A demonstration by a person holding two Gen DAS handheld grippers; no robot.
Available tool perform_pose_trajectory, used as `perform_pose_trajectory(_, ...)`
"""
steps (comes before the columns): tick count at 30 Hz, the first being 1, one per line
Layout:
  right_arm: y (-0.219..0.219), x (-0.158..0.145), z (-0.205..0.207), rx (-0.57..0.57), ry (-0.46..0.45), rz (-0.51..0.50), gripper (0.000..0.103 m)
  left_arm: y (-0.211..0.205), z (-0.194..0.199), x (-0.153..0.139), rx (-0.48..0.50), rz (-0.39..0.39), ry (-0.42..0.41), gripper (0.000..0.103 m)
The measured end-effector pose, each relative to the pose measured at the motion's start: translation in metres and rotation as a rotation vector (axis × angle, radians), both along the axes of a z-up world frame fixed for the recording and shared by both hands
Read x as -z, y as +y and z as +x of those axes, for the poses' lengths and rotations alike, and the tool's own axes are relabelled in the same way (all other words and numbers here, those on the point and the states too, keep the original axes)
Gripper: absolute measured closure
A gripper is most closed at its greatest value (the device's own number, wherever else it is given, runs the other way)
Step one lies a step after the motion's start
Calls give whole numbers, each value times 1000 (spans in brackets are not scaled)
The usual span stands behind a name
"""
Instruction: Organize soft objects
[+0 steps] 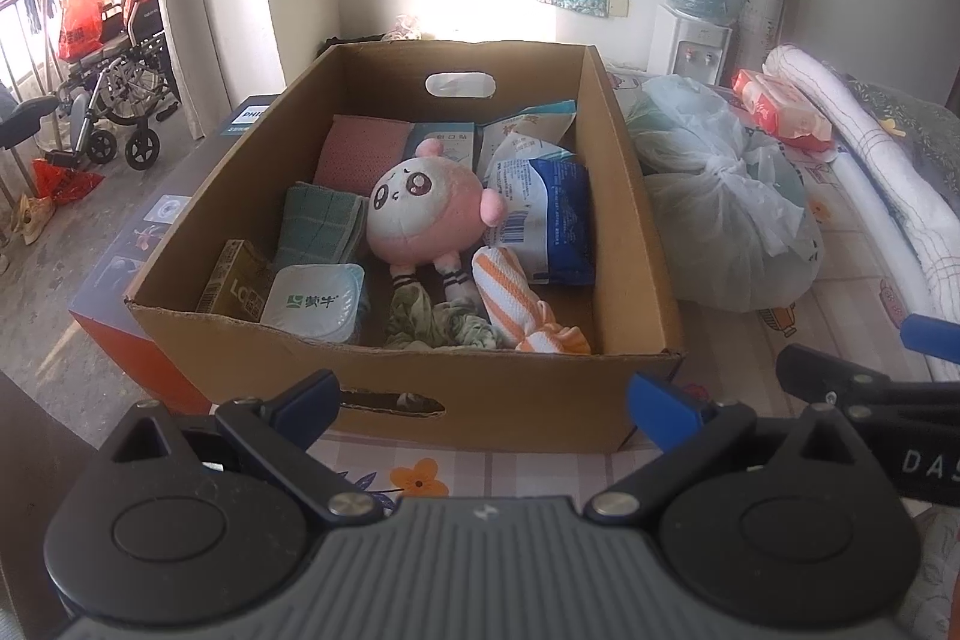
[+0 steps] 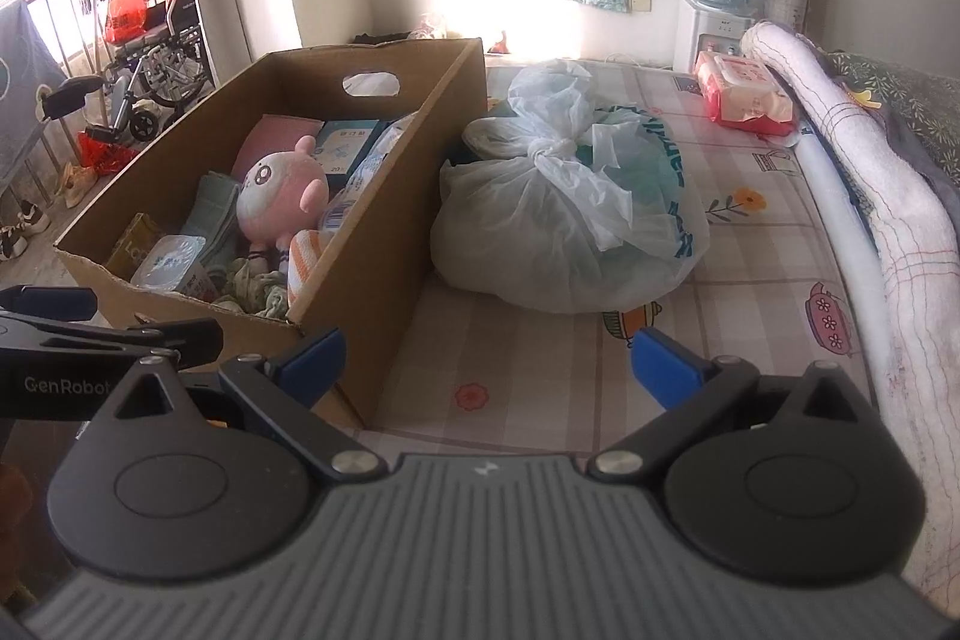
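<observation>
Item: open brown cardboard box point(image 1: 624, 220) on a patterned bed sheet point(image 2: 540, 370).

Contents: round pink-and-white plush doll point(image 1: 420, 208) at centre; orange-striped white rolled cloth point(image 1: 522, 304) and crumpled green floral fabric point(image 1: 432, 322) at its feet; folded green towel point(image 1: 321, 226); blue-and-white packets point(image 1: 540, 220).

Left gripper point(image 1: 483, 400): jaws spread wide, empty, short of the box front.

Right gripper point(image 2: 486, 361): likewise released, empty.

Hazards: a deep reach may snag the box wall or pinch two fabrics together; the knotted translucent plastic bag point(image 2: 564, 220) beside the box could tear.
</observation>
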State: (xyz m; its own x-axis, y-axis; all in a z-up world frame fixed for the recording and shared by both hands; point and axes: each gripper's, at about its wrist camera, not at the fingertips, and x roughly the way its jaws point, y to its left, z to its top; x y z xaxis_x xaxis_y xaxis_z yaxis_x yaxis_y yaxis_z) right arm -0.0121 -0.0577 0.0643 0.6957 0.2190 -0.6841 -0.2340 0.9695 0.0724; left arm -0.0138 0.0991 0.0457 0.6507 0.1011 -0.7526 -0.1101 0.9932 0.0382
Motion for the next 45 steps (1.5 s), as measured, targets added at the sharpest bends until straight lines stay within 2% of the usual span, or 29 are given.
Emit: perform_pose_trajectory(45,5,14,12,-17,47,-5,1,5,5,9,-12,-11,53,3)
